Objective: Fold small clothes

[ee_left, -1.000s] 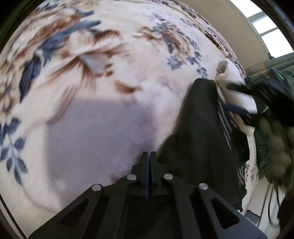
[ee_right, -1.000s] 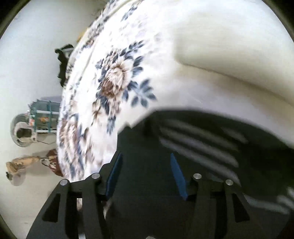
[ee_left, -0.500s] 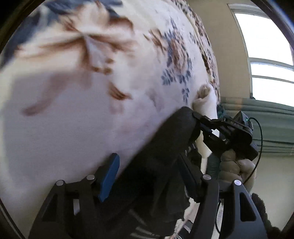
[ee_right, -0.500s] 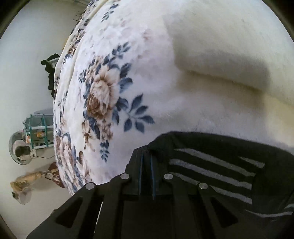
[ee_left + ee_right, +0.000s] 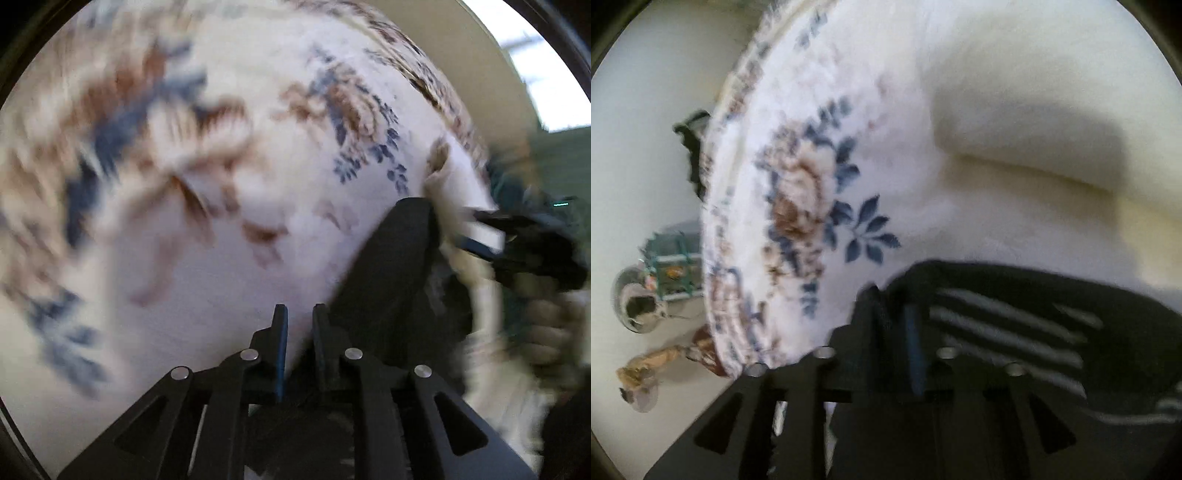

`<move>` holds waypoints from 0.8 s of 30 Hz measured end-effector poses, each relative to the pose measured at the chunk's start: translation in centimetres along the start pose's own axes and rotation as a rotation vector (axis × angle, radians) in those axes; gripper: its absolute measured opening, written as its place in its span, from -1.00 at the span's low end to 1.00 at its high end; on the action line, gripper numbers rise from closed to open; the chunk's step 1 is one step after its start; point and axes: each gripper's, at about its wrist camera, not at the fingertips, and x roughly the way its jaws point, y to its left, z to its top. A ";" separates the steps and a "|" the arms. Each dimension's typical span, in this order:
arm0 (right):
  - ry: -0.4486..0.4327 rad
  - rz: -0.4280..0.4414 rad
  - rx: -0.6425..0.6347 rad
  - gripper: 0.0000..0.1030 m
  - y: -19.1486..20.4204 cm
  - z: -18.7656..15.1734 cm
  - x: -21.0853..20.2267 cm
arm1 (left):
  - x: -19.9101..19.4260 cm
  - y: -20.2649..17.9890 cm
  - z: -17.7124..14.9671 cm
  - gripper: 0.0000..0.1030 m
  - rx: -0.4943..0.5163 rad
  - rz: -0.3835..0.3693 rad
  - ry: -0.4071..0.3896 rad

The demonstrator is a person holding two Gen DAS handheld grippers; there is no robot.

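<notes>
Fingers of the left gripper [image 5: 298, 314] have just been narrowing to a slim gap, nothing visible between them; half a second ago they stood wide around the black knit garment with pale grey stripes [image 5: 391, 266]. That garment lies on the fluffy cream blanket with blue and brown flowers [image 5: 229, 240], beside these fingers. The right gripper [image 5: 894, 314] has just been opening from a near-closed pinch, its fingers apart over the garment's striped edge [image 5: 1004, 332]; both views are blurred.
</notes>
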 end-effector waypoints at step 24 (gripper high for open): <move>-0.295 0.032 0.547 0.19 -39.4 -26.6 -24.3 | -3.1 -12.0 -26.4 0.87 0.398 0.457 -0.002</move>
